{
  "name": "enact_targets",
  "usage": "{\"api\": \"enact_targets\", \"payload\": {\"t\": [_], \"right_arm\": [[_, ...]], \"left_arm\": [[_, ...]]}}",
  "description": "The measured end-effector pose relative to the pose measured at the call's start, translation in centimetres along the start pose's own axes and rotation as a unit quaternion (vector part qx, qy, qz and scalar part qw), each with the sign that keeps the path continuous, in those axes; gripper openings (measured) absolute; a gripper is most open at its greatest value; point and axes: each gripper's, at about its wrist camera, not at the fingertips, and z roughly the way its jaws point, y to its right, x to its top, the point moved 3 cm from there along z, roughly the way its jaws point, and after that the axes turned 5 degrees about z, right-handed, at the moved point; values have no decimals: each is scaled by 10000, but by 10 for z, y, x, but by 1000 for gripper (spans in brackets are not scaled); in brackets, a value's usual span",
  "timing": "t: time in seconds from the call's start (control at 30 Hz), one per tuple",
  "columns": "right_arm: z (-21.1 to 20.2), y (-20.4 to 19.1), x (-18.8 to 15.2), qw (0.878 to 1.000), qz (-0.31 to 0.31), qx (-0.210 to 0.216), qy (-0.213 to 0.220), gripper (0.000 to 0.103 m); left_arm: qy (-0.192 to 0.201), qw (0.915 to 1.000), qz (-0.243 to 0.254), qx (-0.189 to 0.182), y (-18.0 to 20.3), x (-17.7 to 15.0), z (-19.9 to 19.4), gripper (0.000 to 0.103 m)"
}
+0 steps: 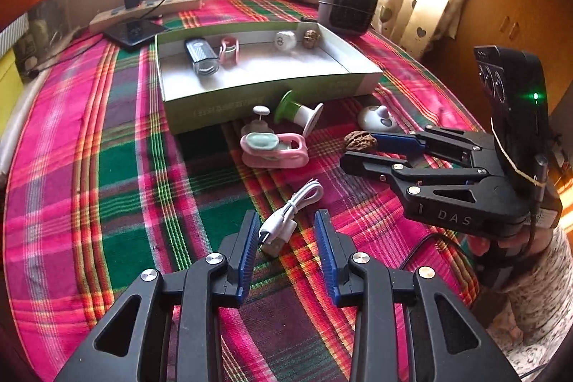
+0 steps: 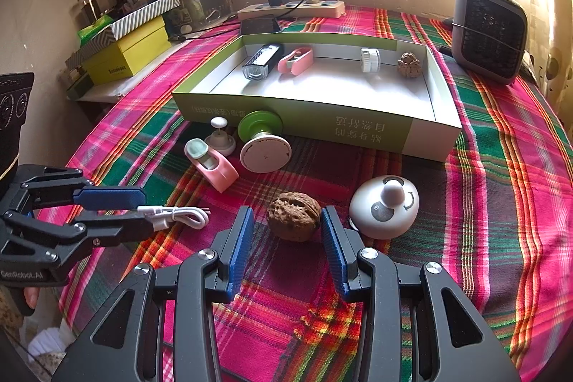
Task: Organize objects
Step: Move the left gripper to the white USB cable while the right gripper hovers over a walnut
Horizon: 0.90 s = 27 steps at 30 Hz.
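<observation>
A white charging cable lies coiled on the plaid cloth. Its plug end sits between the fingers of my left gripper, which is open with a gap on each side. In the right wrist view the left gripper reaches in from the left around the same cable. A brown walnut rests on the cloth between the tips of my right gripper. That gripper is open, with cloth showing beside the left pad. In the left wrist view the right gripper has the walnut at its tips.
A shallow green-sided box holds a silver torch, a pink clip, a white disc and another walnut. Before it lie a pink tool, a green-and-white spool and a white dome. A grey heater and power strip stand behind.
</observation>
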Motion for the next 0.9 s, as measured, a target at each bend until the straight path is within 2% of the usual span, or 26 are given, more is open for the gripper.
{"api": "enact_targets", "payload": {"t": [0.3, 0.63, 0.77, 0.9], "right_arm": [[0, 0, 0, 10000, -9, -4, -2, 40], [1, 0, 1, 10000, -24, -37, -4, 40], [1, 1, 1, 10000, -14, -30, -3, 40], [2, 1, 2, 10000, -2, -22, -2, 41]], "left_arm": [[-174, 9994, 195, 240, 1, 0, 14, 31], [-80, 9985, 367, 406, 5, 2, 18, 31], [-85, 9965, 592, 582, 11, 0, 18, 30], [-57, 9964, 613, 581, 13, 0, 18, 23]]}}
